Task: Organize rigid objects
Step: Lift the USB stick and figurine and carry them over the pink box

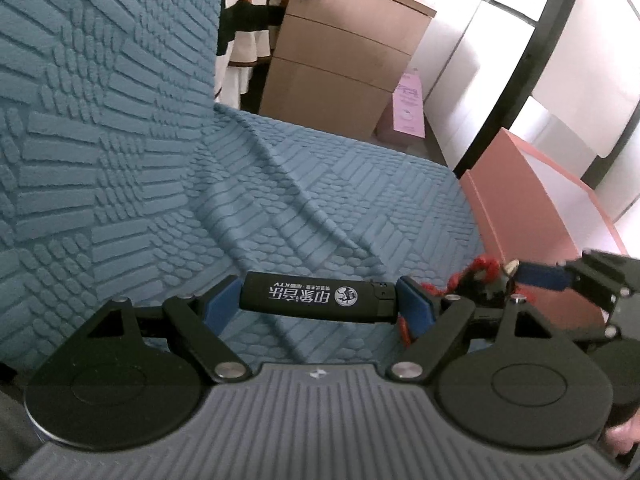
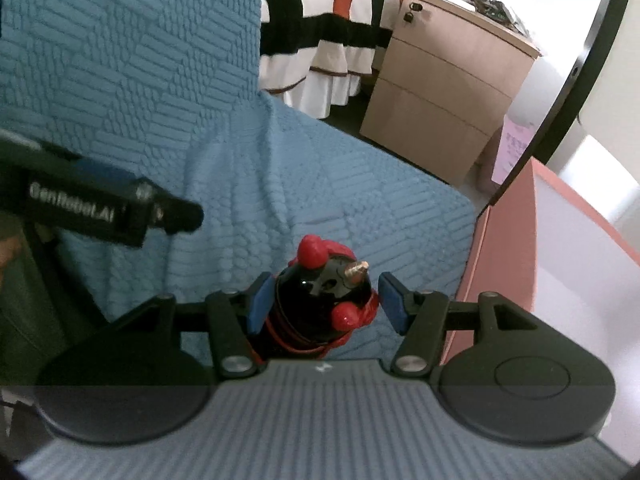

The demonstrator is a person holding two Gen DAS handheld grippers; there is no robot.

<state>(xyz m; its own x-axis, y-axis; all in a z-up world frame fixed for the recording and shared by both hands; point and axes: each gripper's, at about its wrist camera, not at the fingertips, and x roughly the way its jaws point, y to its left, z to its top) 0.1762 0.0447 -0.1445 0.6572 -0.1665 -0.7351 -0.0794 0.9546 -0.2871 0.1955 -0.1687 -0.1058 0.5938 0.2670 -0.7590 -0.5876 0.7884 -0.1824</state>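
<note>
My left gripper (image 1: 316,300) is shut on a black lighter (image 1: 320,298) with white print, held crosswise between its blue pads above the blue textured sofa cover (image 1: 340,184). My right gripper (image 2: 326,300) holds a black toy with red knobs and a brass tip (image 2: 320,292); the left pad touches it and a red knob fills most of the gap to the right pad. The same toy and the right gripper's fingers (image 1: 540,274) show at the right of the left wrist view. The left gripper's body (image 2: 100,208) shows at the left of the right wrist view.
A pink open box (image 1: 532,208) with a white inside stands on the right, also in the right wrist view (image 2: 516,248). Behind the sofa are a wooden drawer cabinet (image 1: 340,52) and a striped cloth (image 2: 332,28).
</note>
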